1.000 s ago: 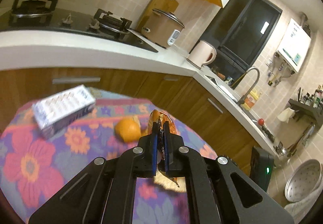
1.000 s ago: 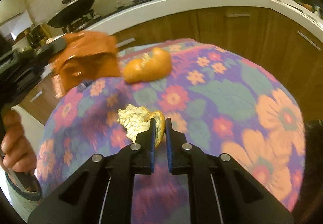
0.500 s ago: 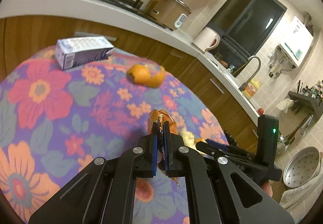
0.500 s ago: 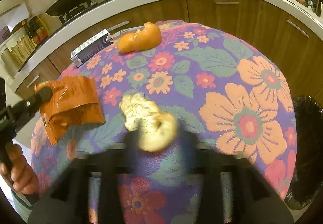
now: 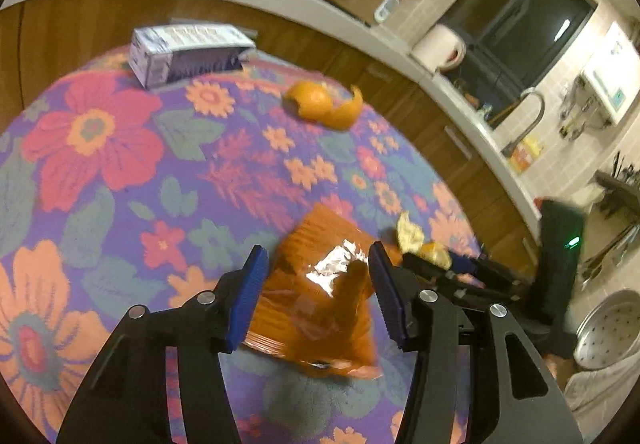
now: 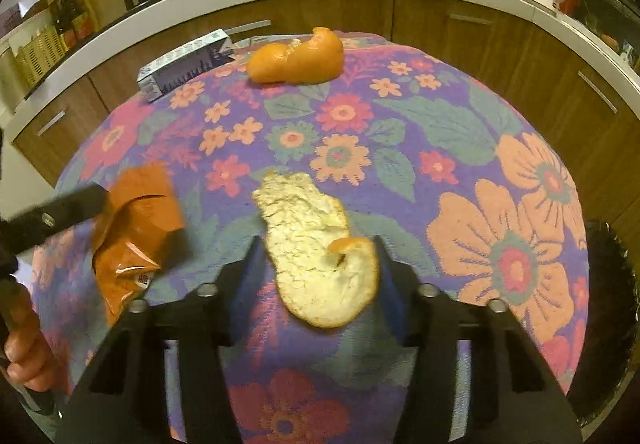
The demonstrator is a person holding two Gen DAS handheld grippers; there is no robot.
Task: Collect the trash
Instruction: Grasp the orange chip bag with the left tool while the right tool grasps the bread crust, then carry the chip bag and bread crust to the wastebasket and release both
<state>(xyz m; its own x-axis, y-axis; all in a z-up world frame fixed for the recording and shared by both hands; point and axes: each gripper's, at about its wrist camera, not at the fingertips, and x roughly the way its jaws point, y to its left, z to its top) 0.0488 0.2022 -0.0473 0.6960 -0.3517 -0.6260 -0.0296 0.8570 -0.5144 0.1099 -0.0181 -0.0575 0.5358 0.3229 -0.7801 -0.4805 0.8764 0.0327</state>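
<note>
where motion smears it, orange wrapper (image 5: 320,296) under left gripper (image 5: 316,284)

The purple flower-patterned cloth (image 5: 120,180) showed red and orange blooms; between the blue-padded left claw (image 5: 318,290) lay a crinkled orange foil wrapper (image 5: 320,296).

The left gripper (image 5: 316,292) is opening its jaws around the orange wrapper (image 5: 316,308); just beside it, the right gripper (image 6: 316,276) is closing its jaws.
</note>
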